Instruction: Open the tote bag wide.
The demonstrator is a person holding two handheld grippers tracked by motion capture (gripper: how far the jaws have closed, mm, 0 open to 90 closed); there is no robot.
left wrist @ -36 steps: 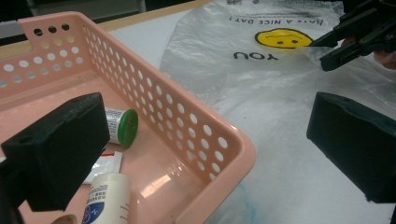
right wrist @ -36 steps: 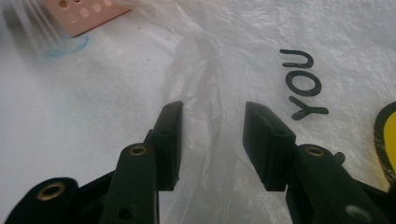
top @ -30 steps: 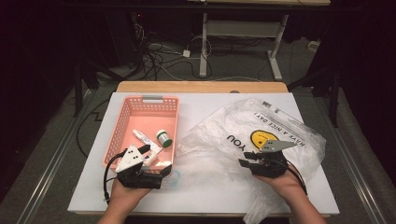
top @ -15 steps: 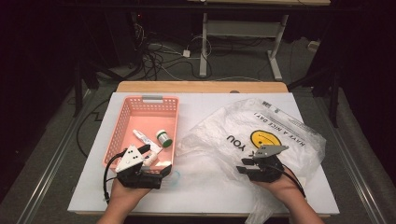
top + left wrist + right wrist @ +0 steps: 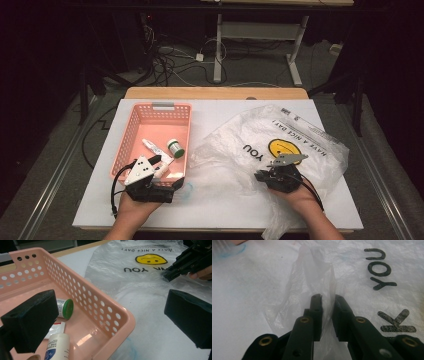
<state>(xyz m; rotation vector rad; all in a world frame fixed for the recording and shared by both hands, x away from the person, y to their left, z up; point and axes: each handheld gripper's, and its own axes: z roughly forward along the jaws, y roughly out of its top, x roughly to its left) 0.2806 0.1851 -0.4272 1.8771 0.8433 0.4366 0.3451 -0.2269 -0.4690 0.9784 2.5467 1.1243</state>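
- Since the earlier frames, the right gripper [image 5: 264, 176] has been drawn slightly back toward the table's near edge, and its jaws have just been closing with a fold of the plastic bag [image 5: 280, 145] between them.
- From the right gripper view, a thin raised ridge of the film is seen pinched between the two black jaws [image 5: 327, 302], so the bag is grasped by that gripper.
- The bag is spread flat on the white table [image 5: 210, 210], to the right of the pink basket [image 5: 131, 135]; its crumpled left edge lies just beside the basket's right wall.
- A yellow smiley face [image 5: 283, 148] and black lettering are printed on the bag, farther from the basket than the grasped fold.
- The left gripper [image 5: 162, 161] is held over the basket's near corner, with its jaws released and wide apart; nothing is between them, and the basket's corner is straddled in the left gripper view.
- Inside the basket lie a small green-capped bottle [image 5: 175, 148], a white tube [image 5: 152, 147] and a white bottle [image 5: 57, 347].
- The basket's perforated right wall [image 5: 100, 307] stands between these items and the bag.
- A faint blue mark [image 5: 128, 350] is seen on the table just outside the basket's near corner.
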